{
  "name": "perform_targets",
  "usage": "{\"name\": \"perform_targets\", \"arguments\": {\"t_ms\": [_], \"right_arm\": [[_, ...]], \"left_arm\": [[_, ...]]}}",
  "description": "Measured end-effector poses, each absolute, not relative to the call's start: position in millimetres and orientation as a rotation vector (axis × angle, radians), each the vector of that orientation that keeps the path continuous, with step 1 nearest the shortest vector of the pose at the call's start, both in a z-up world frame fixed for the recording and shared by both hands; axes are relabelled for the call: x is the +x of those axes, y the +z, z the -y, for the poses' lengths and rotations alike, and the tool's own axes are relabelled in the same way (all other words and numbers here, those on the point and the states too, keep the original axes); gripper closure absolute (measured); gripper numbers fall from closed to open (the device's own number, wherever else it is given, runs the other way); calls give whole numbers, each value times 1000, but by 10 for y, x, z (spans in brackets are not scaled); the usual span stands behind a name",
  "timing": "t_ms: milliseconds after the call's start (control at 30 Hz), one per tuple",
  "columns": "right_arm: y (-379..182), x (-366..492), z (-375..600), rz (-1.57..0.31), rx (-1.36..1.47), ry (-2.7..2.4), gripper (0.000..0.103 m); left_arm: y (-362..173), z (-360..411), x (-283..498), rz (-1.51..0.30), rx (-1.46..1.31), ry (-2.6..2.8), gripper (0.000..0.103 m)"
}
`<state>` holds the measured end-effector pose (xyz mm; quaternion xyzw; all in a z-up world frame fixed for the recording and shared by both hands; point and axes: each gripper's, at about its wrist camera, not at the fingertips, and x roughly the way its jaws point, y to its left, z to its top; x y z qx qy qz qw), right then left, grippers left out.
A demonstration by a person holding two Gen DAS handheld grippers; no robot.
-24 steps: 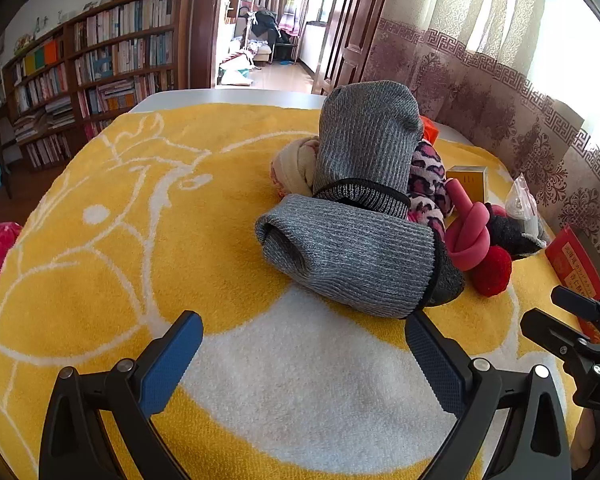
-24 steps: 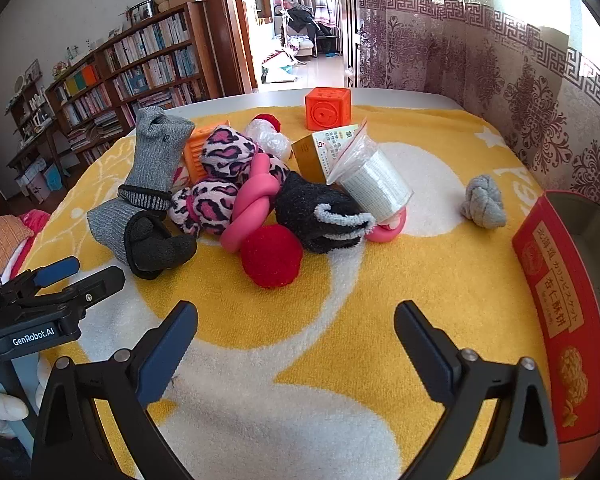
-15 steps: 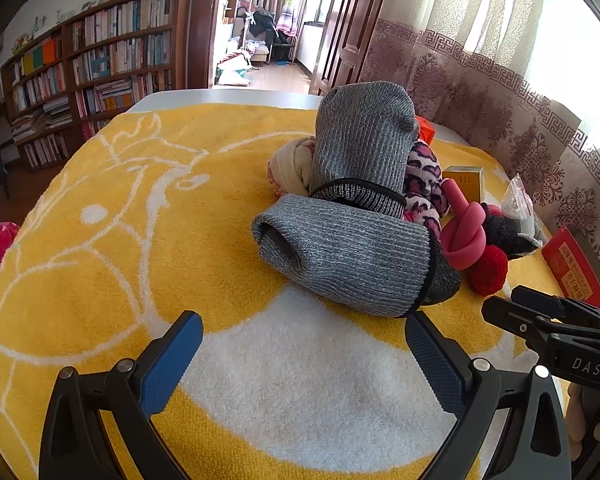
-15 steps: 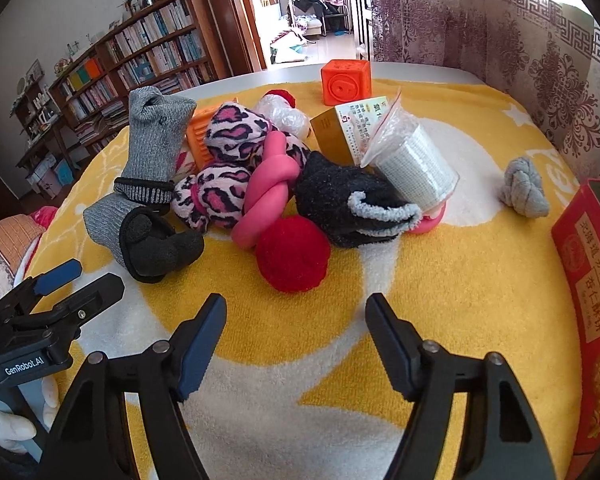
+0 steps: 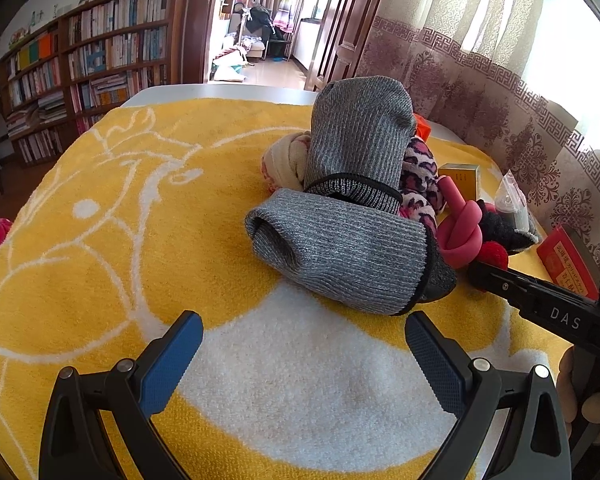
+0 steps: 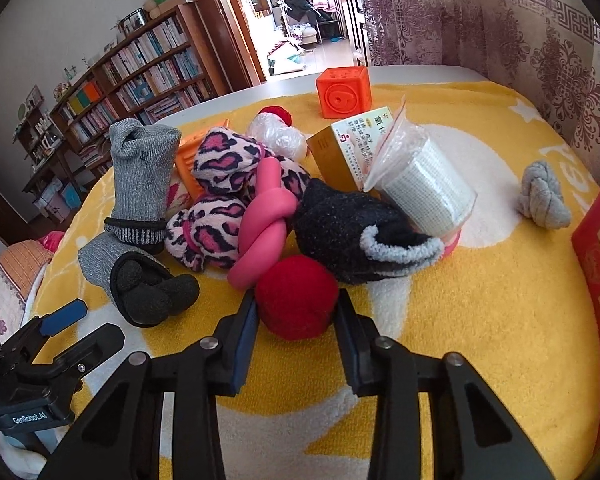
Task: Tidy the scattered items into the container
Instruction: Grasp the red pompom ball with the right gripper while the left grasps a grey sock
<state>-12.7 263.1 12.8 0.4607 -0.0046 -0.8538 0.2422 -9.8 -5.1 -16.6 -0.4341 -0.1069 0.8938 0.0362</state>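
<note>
Jaws of the right gripper [image 6: 296,316] are closing narrowly around the red pom-pom ball [image 6: 297,303], their pads pressing or nearly pressing its two sides while it is sitting on the yellow towel [image 6: 480,320] at the front of the pile. The left gripper [image 5: 300,356] is hovering low over the towel with its jaws spread wide and holding nothing, pointing at the grey sock [image 5: 340,256] lying just ahead. The red container [image 6: 598,280] is standing at the right edge, well apart from the ball. The right wrist view is showing things that the left is hiding behind the sock: an orange cube [image 6: 343,92] at the far side, a grey knotted rag [image 6: 542,196] lying alone, and a bagged white roll [image 6: 424,188] leaning on the black fuzzy sock [image 6: 340,220]. The left view is showing the right gripper's black body reaching in from the right.
</note>
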Motion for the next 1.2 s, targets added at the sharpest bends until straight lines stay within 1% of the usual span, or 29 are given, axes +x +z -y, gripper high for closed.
{"name": "perform_targets", "arguments": {"t_ms": [333, 600, 767, 900, 1000, 1067, 1100, 1133, 1167, 1200], "right_arm": [[164, -112, -2780, 68, 1235, -2356, 62], [216, -72, -2790, 74, 1196, -2362, 62], [216, -68, -2795, 70, 1194, -2367, 62], [208, -78, -2807, 69, 1197, -2373, 63], [201, -83, -2809, 70, 1201, -2376, 62], [194, -79, -2802, 59, 1199, -2381, 62], [192, -77, -2799, 53, 1196, -2386, 62], [193, -75, -2795, 47, 1193, -2390, 63], [194, -70, -2794, 42, 1189, -2394, 63], [195, -64, -2796, 39, 1185, -2398, 63]], "left_arm": [[-78, -55, -90, 399, -1372, 2715, 1], [-18, -157, -309, 564, -1446, 2727, 1], [-54, -151, -482, 730, -1457, 2713, 1], [-168, -105, -526, 779, -1468, 2724, 1], [-153, -115, -462, 758, -1412, 2739, 1], [-155, -135, -406, 717, -1383, 2758, 10], [-159, -142, -381, 701, -1363, 2748, 21], [-158, -143, -364, 687, -1353, 2738, 27], [-153, -163, -337, 671, -1343, 2746, 28], [-136, -161, -320, 662, -1333, 2749, 32]]}}
